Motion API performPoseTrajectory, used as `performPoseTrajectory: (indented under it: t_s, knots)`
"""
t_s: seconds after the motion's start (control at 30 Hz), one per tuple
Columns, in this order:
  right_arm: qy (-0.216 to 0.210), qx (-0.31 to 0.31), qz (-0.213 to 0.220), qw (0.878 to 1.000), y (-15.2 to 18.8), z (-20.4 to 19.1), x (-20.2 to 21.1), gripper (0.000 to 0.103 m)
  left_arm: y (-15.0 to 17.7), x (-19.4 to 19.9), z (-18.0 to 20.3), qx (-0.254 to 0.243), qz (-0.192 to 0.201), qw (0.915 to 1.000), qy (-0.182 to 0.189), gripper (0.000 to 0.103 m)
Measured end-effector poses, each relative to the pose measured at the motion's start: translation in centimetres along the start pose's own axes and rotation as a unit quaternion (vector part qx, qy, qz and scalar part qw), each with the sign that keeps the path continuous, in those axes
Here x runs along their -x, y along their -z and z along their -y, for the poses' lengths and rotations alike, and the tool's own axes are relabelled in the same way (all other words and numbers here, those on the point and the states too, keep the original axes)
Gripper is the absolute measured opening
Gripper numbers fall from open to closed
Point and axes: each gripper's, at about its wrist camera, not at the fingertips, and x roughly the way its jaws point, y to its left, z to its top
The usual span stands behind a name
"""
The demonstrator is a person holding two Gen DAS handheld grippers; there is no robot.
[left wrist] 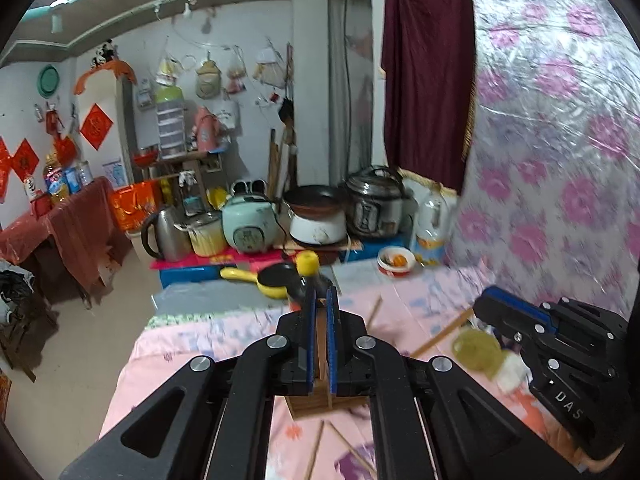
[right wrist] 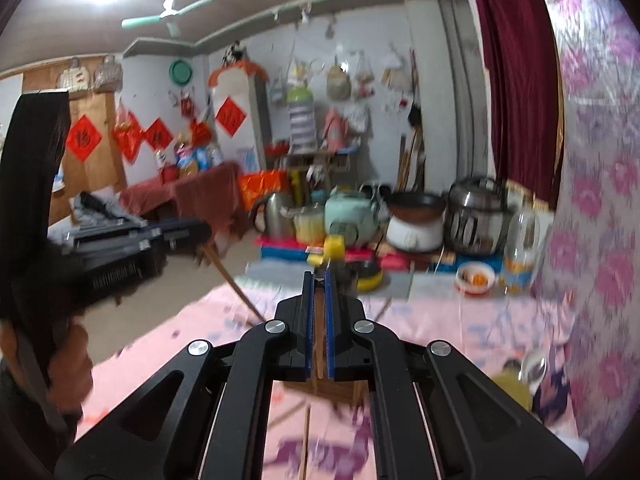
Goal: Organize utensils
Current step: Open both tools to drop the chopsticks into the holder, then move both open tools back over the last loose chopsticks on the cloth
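Note:
My left gripper (left wrist: 319,300) is shut on a wooden chopstick (left wrist: 319,344), held above a wooden utensil holder (left wrist: 320,400) on the pink flowered cloth. My right gripper (right wrist: 319,280) is shut on another wooden chopstick (right wrist: 319,336) above the same holder (right wrist: 336,390). The right gripper also shows in the left wrist view (left wrist: 504,312) at the right, and the left gripper shows in the right wrist view (right wrist: 192,236) at the left with its chopstick (right wrist: 236,284) slanting down. Loose chopsticks (left wrist: 444,334) lie on the cloth.
A yellow-green ladle or spoon (left wrist: 476,348) lies at the right. A dark bottle with a yellow cap (left wrist: 307,268), a yellow pan (left wrist: 276,278), a small bowl (left wrist: 396,261) and an oil bottle (left wrist: 432,224) stand at the far end. Cookers and a kettle (left wrist: 164,234) sit beyond.

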Motion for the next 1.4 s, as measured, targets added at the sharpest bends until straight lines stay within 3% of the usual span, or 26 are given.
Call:
performPoseTrajectory:
  t_s: [0.1, 0.2, 0.27, 0.4, 0.43, 0.47, 0.53, 0.63, 0.77, 0.97, 1.13, 1.17, 1.2, 1.27, 1.4]
  knots:
    - [0.019, -0.004, 0.003, 1.000, -0.2, 0.0, -3.2, 0.006, 0.5, -3.1, -0.6, 0.011, -0.004, 0.9997, -0.021, 0.006]
    - [0.020, -0.009, -0.047, 0.999, 2.2, 0.4, -8.4, 0.006, 2.6, -7.1, -1.6, 0.033, -0.039, 0.9986, -0.012, 0.008]
    - [0.021, -0.008, -0.076, 0.997, 3.6, 0.7, -10.1, 0.010, 4.1, -8.8, -2.4, 0.044, -0.070, 0.9964, -0.015, 0.043]
    - [0.008, -0.017, -0.040, 0.999, 3.7, 1.1, -7.3, 0.016, 5.8, -7.8, -3.5, 0.044, -0.060, 0.9970, -0.020, 0.068]
    - [0.006, -0.018, -0.032, 0.999, 3.6, 1.1, -6.4, 0.020, 6.1, -7.2, -3.8, 0.047, -0.054, 0.9971, -0.025, 0.079]
    - [0.005, -0.020, -0.025, 0.999, 3.7, 1.1, -5.6, 0.031, 6.3, -6.3, -4.2, 0.055, -0.044, 0.9971, -0.030, 0.088]
    - [0.007, -0.020, -0.013, 1.000, 4.2, 1.0, -3.7, 0.044, 6.9, -5.0, -4.6, 0.066, -0.033, 0.9968, -0.031, 0.094]
    - [0.010, -0.023, -0.006, 1.000, 5.8, 0.8, -1.4, 0.056, 8.2, -3.2, -5.3, 0.079, -0.034, 0.9960, -0.026, 0.097]
    - [0.017, -0.037, 0.007, 0.999, 8.5, 1.1, 1.2, 0.084, 11.2, -1.5, -5.4, 0.079, -0.046, 0.9951, -0.038, 0.097]
    - [0.009, -0.056, -0.007, 0.998, 13.5, 1.8, 3.1, 0.093, 17.6, -1.0, -5.3, 0.076, -0.080, 0.9928, -0.046, 0.097]
    - [0.022, -0.058, -0.056, 0.996, 18.1, 2.8, 1.1, 0.094, 23.6, -3.3, -6.4, 0.075, -0.119, 0.9877, -0.067, 0.097]
    - [0.026, -0.061, -0.072, 0.995, 18.9, 3.1, 0.5, 0.094, 25.0, -4.3, -6.9, 0.078, -0.145, 0.9832, -0.080, 0.097]
    - [0.034, -0.067, -0.094, 0.993, 19.7, 3.3, -0.2, 0.094, 25.8, -5.4, -7.2, 0.073, -0.184, 0.9761, -0.091, 0.097]
    - [0.029, -0.075, -0.119, 0.990, 20.4, 3.7, -1.1, 0.094, 26.7, -6.3, -7.8, 0.078, -0.210, 0.9705, -0.090, 0.097]
    - [0.027, -0.074, -0.121, 0.990, 20.8, 3.5, -1.1, 0.094, 26.9, -6.1, -8.4, 0.099, -0.211, 0.9695, -0.077, 0.097]
